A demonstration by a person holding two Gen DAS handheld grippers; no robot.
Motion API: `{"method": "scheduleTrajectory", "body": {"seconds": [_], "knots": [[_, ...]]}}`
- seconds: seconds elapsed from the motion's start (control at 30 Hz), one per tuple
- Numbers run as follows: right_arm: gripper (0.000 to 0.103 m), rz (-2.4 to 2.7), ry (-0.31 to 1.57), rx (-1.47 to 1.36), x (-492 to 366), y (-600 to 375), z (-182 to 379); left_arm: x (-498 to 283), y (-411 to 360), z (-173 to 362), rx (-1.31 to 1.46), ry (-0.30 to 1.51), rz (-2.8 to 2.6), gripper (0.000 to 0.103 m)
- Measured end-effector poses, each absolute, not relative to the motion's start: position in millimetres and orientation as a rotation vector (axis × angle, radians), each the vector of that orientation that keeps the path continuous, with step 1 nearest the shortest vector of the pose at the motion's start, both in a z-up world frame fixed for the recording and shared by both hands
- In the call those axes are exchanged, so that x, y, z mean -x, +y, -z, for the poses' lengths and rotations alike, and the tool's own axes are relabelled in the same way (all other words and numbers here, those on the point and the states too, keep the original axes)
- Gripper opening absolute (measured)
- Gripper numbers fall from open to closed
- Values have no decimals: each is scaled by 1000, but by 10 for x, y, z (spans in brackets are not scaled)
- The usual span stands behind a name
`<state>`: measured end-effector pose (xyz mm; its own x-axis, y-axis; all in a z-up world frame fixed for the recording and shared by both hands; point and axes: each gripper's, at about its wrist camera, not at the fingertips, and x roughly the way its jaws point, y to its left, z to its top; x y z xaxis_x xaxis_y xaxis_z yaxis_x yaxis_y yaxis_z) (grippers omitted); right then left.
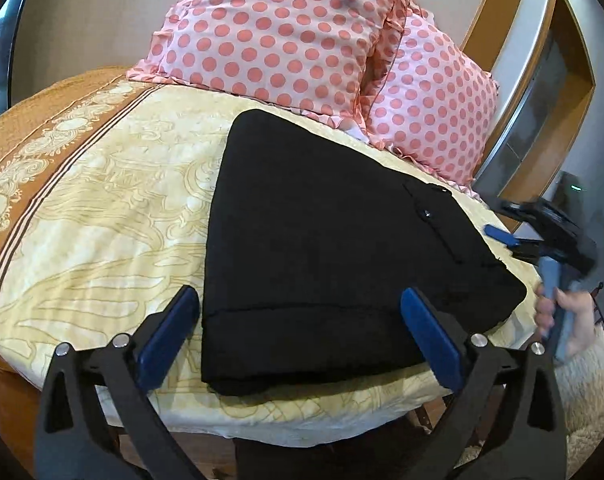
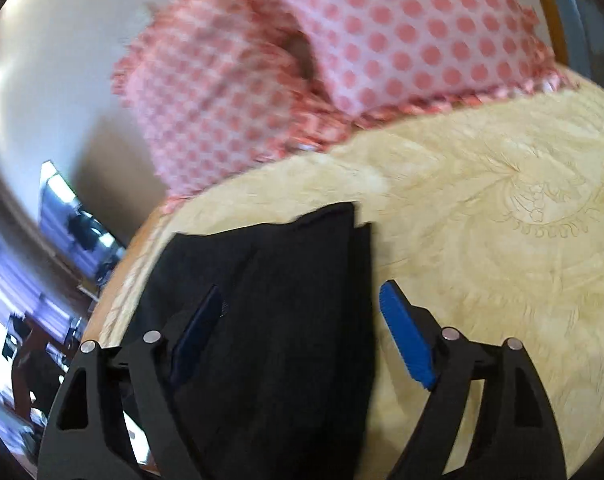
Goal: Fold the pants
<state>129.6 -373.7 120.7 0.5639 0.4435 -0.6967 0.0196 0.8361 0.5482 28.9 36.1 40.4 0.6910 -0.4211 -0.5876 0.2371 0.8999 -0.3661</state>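
The black pants (image 1: 334, 248) lie folded in a flat stack on the cream patterned bedspread (image 1: 113, 216), a pocket with a button facing up. My left gripper (image 1: 297, 300) is open above the near edge of the stack, holding nothing. My right gripper (image 2: 299, 292) is open over the pants (image 2: 273, 320) in the blurred right wrist view; its left pad is over the cloth and its right pad (image 2: 406, 340) is over the bedspread (image 2: 502, 264). The right gripper (image 1: 502, 236) also shows at the right of the left wrist view, held by a hand (image 1: 574, 316).
Two pink polka-dot pillows (image 1: 293, 36) (image 1: 434, 120) lean at the head of the bed behind the pants. The bed's front edge (image 1: 302, 420) is just below my left gripper. A wooden frame and grey wall (image 1: 550, 92) stand at the right.
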Motion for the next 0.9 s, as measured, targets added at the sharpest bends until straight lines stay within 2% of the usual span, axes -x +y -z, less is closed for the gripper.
{"method": "scheduleTrajectory", "body": {"seconds": [0.13,0.23,0.4,0.5,0.57,0.73,0.8,0.83,0.9], "knots": [[82,-276,1039,-583,-1566,-3738,-915,-319,319,-398,240,721,368,101],[65,-302,1036,-570,-1596,-3703,-832,-359,395,-440,298,744,392,99],[64,-331,1027,-566,-1603,-3727,-839,-736,657,-656,432,777,441,95],[64,-346,1026,-578,-1654,-3737,-827,-1182,706,-716,494,855,480,86],[64,-355,1028,-579,-1687,-3736,-817,-1468,665,-708,477,915,458,74],[63,-381,1028,-569,-1722,-3733,-812,-2013,590,-559,482,1044,411,60],[46,-384,1029,-528,-1711,-3707,-804,-2081,588,-493,497,1070,400,51],[38,-397,1024,-533,-1706,-3706,-794,-2093,591,-477,493,1070,388,41],[31,-413,1013,-546,-1710,-3725,-803,-2095,593,-459,469,1061,375,30]]}}
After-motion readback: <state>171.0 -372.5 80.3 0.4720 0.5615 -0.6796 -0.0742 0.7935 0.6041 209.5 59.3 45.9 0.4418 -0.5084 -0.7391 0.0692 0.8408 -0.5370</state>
